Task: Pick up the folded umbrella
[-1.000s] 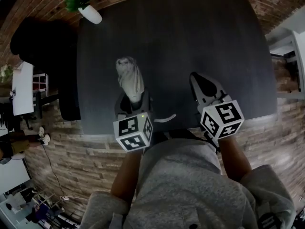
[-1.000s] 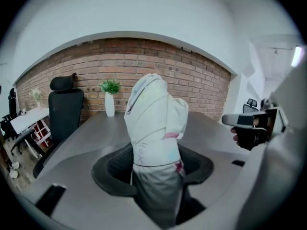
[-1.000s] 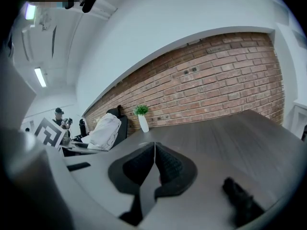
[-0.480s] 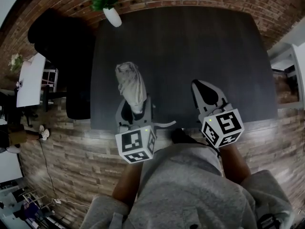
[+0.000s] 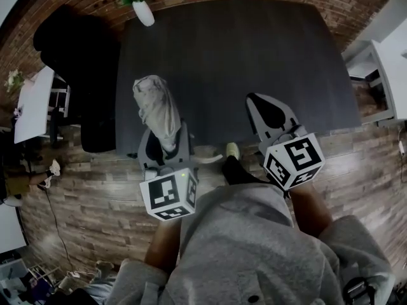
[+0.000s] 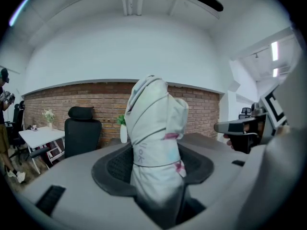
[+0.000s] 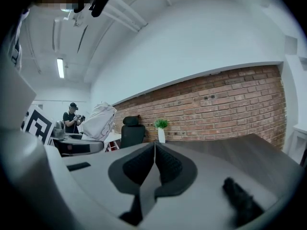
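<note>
The folded umbrella (image 5: 156, 108), pale cloth wrapped with a band, sticks out forward from my left gripper (image 5: 164, 146), which is shut on its lower part above the near edge of the dark table (image 5: 254, 49). In the left gripper view the umbrella (image 6: 156, 138) fills the gap between the jaws of the left gripper (image 6: 153, 164). Its strap (image 5: 207, 159) dangles toward the right. My right gripper (image 5: 264, 110) hovers to the right of it, jaws pressed together on nothing. In the right gripper view the right gripper (image 7: 154, 150) is shut, and the umbrella (image 7: 100, 121) shows at the left.
A plant in a white pot (image 5: 141, 6) stands at the table's far left corner. A black office chair (image 5: 70, 43) and a white desk (image 5: 32, 103) are left of the table. A brick wall runs behind. A person (image 7: 73, 118) stands far off.
Both grippers have risen and drawn back toward the table's near edge. The umbrella has come along in the left gripper and shifted a little left.
</note>
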